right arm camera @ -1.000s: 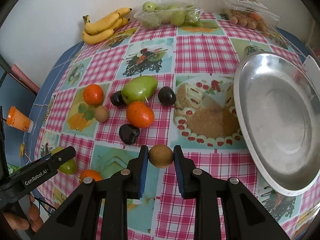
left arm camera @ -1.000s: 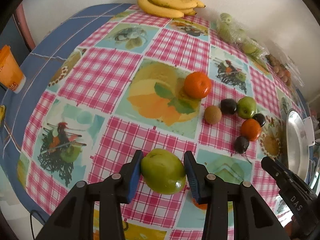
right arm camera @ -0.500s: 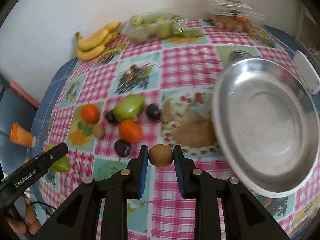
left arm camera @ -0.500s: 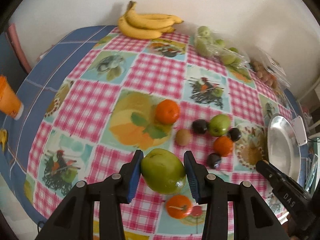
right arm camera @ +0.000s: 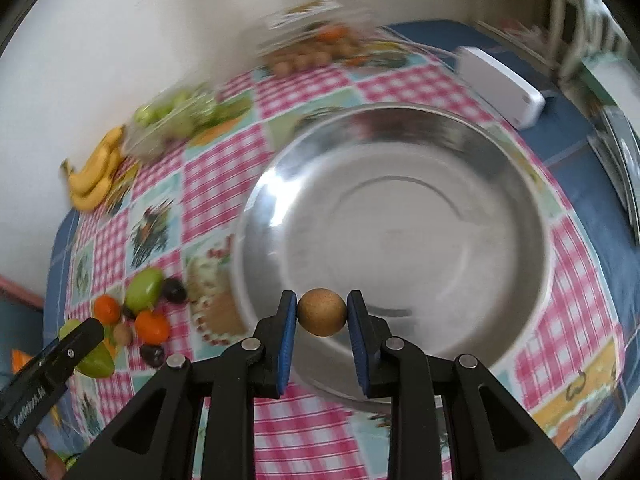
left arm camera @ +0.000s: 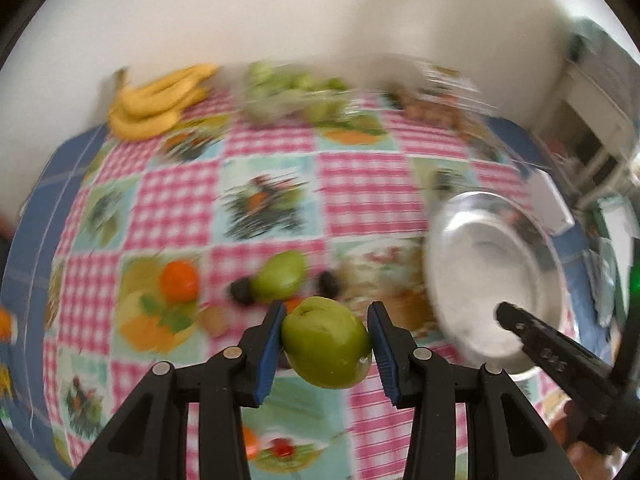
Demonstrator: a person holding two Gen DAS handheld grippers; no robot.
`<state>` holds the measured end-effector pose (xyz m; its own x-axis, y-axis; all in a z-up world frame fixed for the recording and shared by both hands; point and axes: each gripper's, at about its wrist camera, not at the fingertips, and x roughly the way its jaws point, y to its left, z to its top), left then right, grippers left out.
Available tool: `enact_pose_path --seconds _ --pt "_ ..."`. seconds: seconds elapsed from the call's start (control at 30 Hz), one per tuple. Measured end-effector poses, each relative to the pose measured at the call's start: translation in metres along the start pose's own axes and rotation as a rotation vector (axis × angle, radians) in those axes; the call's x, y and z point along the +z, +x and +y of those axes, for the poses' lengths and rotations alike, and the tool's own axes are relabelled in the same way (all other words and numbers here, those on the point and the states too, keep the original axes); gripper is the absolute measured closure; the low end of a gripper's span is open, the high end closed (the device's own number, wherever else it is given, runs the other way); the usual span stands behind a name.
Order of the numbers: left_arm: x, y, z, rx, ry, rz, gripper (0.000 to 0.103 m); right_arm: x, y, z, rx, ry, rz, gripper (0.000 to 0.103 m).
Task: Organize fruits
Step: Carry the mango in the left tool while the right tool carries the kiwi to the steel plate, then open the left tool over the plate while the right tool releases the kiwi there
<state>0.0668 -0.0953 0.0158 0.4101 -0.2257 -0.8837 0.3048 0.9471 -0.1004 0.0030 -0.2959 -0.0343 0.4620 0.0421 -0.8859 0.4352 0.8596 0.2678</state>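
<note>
Left wrist view: the left gripper [left arm camera: 326, 340] is clamped on a large green, rounded fruit [left arm camera: 326, 348], both blue pads pressing its sides, and the fruit is carried clear of the pink-checked tablecloth with fruit pictures [left arm camera: 368, 196]. Beyond the fingers, loose fruit lies on the cloth: a second green fruit [left arm camera: 280, 280], flanked by two dark plums [left arm camera: 241, 292], and an orange mandarin [left arm camera: 179, 282] further left. A round, shallow steel bowl [left arm camera: 448, 248] sits to the right, with the black finger of the right gripper [left arm camera: 540, 348] in front of it. A bunch of yellow bananas [left arm camera: 156, 108] and a clear bag of green fruit [left arm camera: 296, 96] lie at the far edge; this view is blurred.

Right wrist view: the right gripper [right arm camera: 322, 314] is closed on a small brown, round fruit [right arm camera: 322, 312], held between its blue pads just above the near rim of the steel bowl [right arm camera: 500, 200]. The bowl's interior holds nothing. To the left on the cloth lie the green fruit [right arm camera: 144, 289], mandarins [right arm camera: 152, 327] and plums [right arm camera: 175, 290]; the left gripper's finger enters at lower left, with its green fruit [right arm camera: 96, 362] partly hidden behind it. A white rectangular box [right arm camera: 500, 86] lies beyond the bowl.
</note>
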Motion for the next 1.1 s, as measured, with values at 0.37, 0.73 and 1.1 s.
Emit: enact_pose_path --seconds 0.37,0.73,1.1 --pt "0.017 0.01 -0.087 -0.078 0.184 -0.039 0.058 0.005 -0.008 -0.049 -0.062 0.132 -0.005 0.076" --pt "0.012 0.055 -0.112 -0.087 0.176 0.049 0.058 -0.003 0.012 -0.048 -0.074 0.116 0.082 0.076" --pt "0.011 0.073 -0.111 -0.098 0.144 0.093 0.058 -0.002 0.034 -0.043 -0.108 0.101 0.141 0.076"
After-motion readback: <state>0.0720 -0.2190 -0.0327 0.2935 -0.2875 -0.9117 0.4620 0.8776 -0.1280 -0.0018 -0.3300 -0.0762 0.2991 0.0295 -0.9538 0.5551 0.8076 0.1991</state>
